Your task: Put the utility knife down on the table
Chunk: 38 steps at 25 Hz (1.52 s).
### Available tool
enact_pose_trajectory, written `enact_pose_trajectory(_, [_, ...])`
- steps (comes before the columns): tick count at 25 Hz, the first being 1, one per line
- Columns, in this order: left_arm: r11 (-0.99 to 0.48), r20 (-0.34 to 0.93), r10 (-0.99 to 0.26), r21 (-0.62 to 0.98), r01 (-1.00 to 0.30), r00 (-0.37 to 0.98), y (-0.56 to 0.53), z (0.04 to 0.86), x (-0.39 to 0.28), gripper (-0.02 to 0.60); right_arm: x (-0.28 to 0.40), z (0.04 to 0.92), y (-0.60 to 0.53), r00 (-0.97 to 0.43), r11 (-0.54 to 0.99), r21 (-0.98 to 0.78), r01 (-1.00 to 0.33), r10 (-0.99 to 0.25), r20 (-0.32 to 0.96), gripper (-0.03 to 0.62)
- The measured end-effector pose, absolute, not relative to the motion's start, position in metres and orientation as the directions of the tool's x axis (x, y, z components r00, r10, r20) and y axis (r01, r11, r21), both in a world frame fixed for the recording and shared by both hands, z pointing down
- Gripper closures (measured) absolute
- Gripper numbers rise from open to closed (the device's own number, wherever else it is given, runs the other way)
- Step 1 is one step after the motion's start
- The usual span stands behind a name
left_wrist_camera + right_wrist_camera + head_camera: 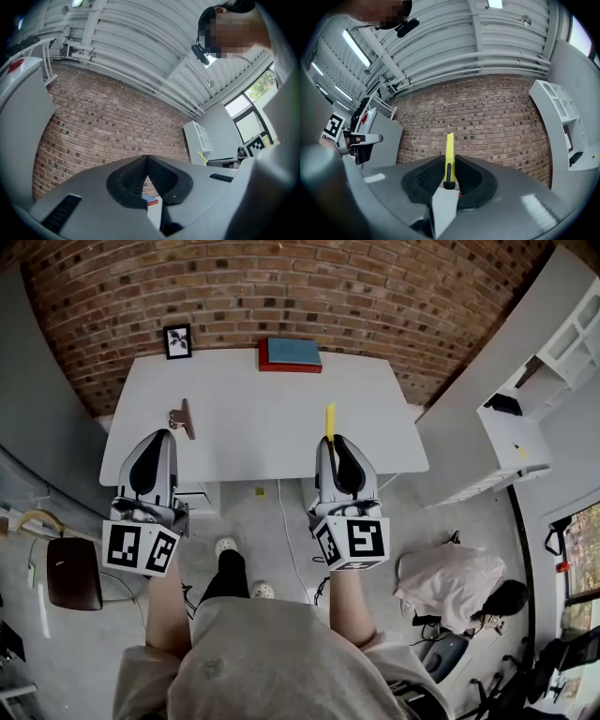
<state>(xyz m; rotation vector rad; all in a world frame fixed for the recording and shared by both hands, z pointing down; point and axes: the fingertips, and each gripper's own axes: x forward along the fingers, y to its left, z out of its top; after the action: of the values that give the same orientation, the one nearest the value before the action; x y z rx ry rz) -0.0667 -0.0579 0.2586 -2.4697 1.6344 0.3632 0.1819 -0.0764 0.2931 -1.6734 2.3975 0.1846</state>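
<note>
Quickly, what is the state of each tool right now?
Left tool: closed, holding nothing.
Right tool: closed on the yellow utility knife.

Looked down on a white tabletop [262,418] in the upper middle of the frame, pushed against a brick wall [281,287]. Carried a small framed picture [177,340] at its upper-left corner, a red-and-blue book stack [290,354] midway along the top edge, and a brownish object [182,417] near the left edge, too small to identify.
</note>
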Motion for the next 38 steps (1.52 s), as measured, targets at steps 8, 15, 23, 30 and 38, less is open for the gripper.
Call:
enact_pose_trajectory(8, [-0.394,-0.275,-0.883,-0.006,-0.919,0.381,-0.114,0.262,-0.071,0.577,0.176,0.295,-0.129,-0.328,0.341,-0.014,-0.94,-0.914,-0.24,0.519])
enact_pose_trajectory(15, [-0.415,-0.287,-0.872,0.003,-0.91,0.397,-0.177,0.257,-0.085,0.577,0.159,0.288,-0.19,-0.321,0.332,-0.003,-0.943,-0.915,-0.244,0.519])
enact_pose_trajectory(23, [-0.437,-0.292,-0.86,-0.005,-0.899,0.42,-0.248,0.249,-0.108,0.577,0.133,0.285,-0.258,-0.309,0.321,-0.011,-0.947,-0.92,-0.242,0.519])
enact_pose_trajectory(30, [-0.447,-0.281,-0.857,-0.008,-0.895,0.431,-0.296,0.252,-0.133,0.577,0.104,0.291,-0.306,-0.308,0.322,-0.027,-0.946,-0.925,-0.224,0.519])
enact_pose_trajectory(38, [-0.473,-0.244,-0.856,0.012,-0.881,0.456,-0.344,0.269,-0.148,0.577,0.08,0.327,-0.353,-0.306,0.315,-0.059,-0.947,-0.944,-0.125,0.519])
